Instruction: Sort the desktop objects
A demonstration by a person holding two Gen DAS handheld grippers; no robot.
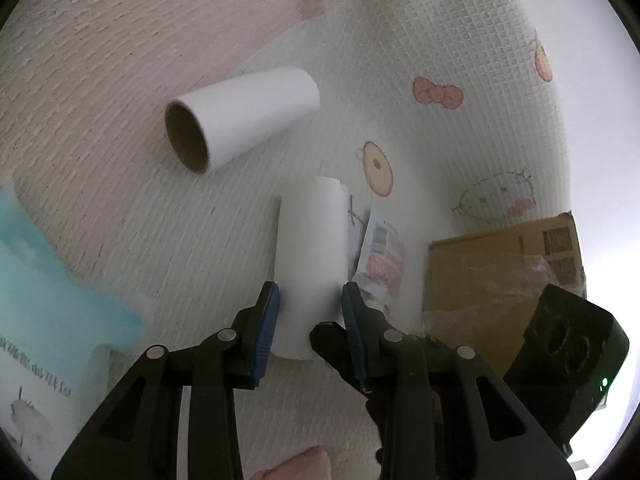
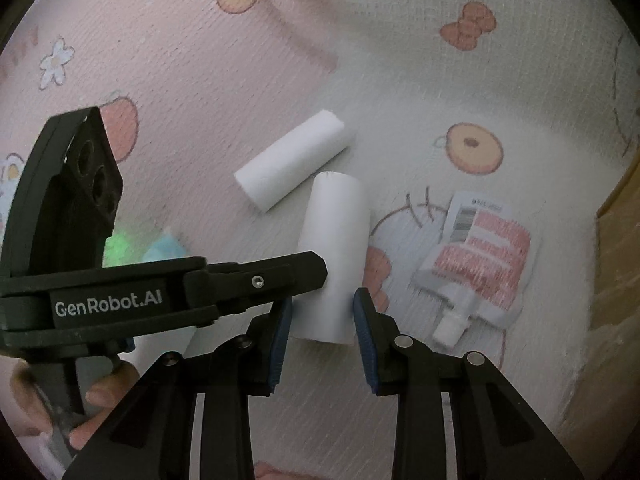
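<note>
The left gripper [image 1: 310, 304] sits closest to its own camera, its two blue pads [image 1: 267, 320] pressed against the sides of a white paper roll [image 1: 310, 256] that lies lengthwise between them on the patterned cloth [image 1: 120, 80]. In the right wrist view the same roll [image 2: 334, 248] lies between the fingers of the right gripper [image 2: 322, 312] as well. There the right pad [image 2: 362, 320] touches or nearly touches the roll's side, while the left pad [image 2: 282, 328] stands a little clear of it, so this gripper is spread around the roll rather than pinching it; the blur makes the right-hand contact hard to judge. The left gripper [image 2: 280, 276] reaches in from the left of that view, its tip against the roll, with a person's fingers [image 2: 104, 396] on its handle.

A second white roll [image 1: 240, 114] lies on the cloth beyond the first, apart from it and angled, its brown cardboard core facing the left camera. Just right of the held roll lies a small packet [image 2: 476, 264] with a barcode and pink print. A cardboard box [image 1: 504, 272] stands to the right of the packet, and a light blue package [image 1: 48, 280] lies at the left edge.
</note>
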